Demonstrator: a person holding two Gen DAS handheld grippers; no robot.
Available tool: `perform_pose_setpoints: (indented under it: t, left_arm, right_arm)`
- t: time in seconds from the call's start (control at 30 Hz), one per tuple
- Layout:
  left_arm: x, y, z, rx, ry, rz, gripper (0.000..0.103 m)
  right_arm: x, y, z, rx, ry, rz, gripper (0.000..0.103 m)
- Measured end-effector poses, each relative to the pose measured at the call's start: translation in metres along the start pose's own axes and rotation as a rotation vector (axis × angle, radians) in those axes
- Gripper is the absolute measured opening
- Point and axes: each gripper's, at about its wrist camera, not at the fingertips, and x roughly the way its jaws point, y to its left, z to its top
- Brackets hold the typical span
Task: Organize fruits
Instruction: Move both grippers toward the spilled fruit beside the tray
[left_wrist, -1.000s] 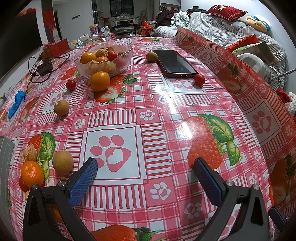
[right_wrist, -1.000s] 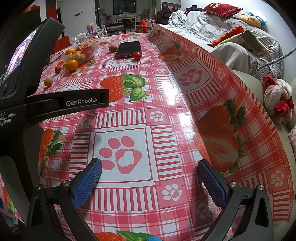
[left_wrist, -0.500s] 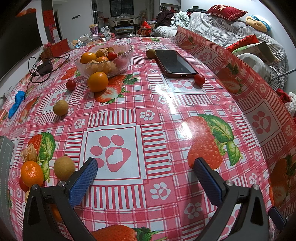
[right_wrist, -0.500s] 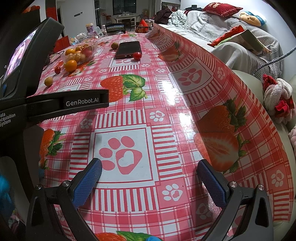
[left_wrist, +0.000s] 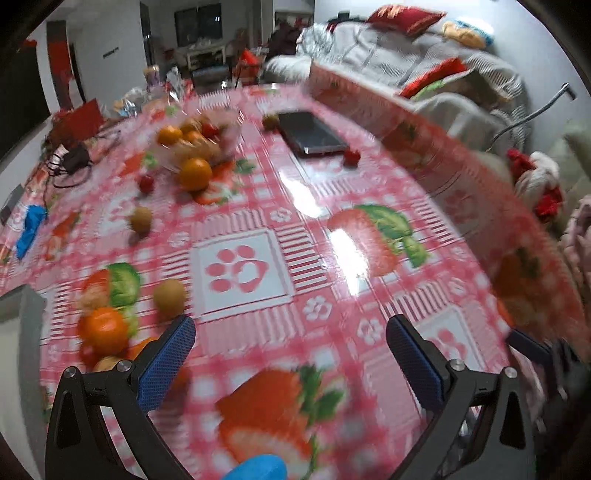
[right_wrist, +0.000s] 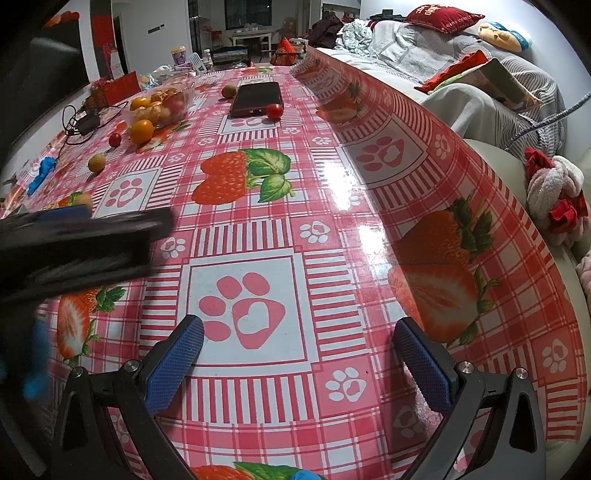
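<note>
A glass bowl (left_wrist: 229, 127) (right_wrist: 184, 101) of mixed fruit stands far back on the table. Loose fruit lies around it: an orange (left_wrist: 194, 173) (right_wrist: 141, 131), a small red tomato (left_wrist: 146, 182) (right_wrist: 115, 139), a tan round fruit (left_wrist: 140, 219) (right_wrist: 96, 162). Close to my left gripper (left_wrist: 290, 334) lie another tan fruit (left_wrist: 169, 295) and a mandarin (left_wrist: 102, 330). A cherry tomato (left_wrist: 352, 157) (right_wrist: 274, 110) and a kiwi (left_wrist: 270, 120) (right_wrist: 229, 91) flank a phone. Both grippers are open and hold nothing; my right gripper (right_wrist: 297, 332) hovers over a paw print. The left wrist view is blurred.
A dark phone (left_wrist: 312, 133) (right_wrist: 256, 98) lies mid-table. Cables and a charger (left_wrist: 75, 158) sit at the left edge, beside a blue scrap (left_wrist: 31, 227). The left gripper's body (right_wrist: 74, 243) crosses the right wrist view. A sofa with cushions (right_wrist: 443, 18) runs along the right.
My left gripper has swung back and rightwards with motion blur; the near fruits now sit just left of its left finger. In the right wrist view the left device has dropped lower. The right gripper stays put.
</note>
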Motion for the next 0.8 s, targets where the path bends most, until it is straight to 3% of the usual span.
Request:
perform_pose_setpoints:
  t: [0.17, 0.37, 0.47, 0.7, 0.8]
  left_arm:
    - [-0.038, 0.058, -0.030, -0.075, -0.037, 0.001, 0.103]
    - [-0.029, 0.119, -0.078, -0.133, 0.055, 0.074, 0.103]
    - [-0.027, 0.130, -0.092, -0.107, 0.045, 0.146, 0.103]
    - [-0.028, 0.158, -0.094, -0.110, 0.039, 0.179, 0.103]
    - [-0.031, 0.159, -0.088, -0.145, 0.056, 0.136, 0.103]
  right_arm:
    - [0.001, 0.001, 0.000, 0.007, 0.003, -0.005, 0.103]
    - [0.003, 0.003, 0.006, 0.034, 0.067, -0.021, 0.103]
    - [0.003, 0.012, 0.007, 0.040, 0.106, -0.021, 0.103]
    - [0.000, 0.055, 0.005, -0.044, 0.146, 0.041, 0.103]
    - [0.001, 0.076, 0.005, -0.086, 0.144, 0.072, 0.103]
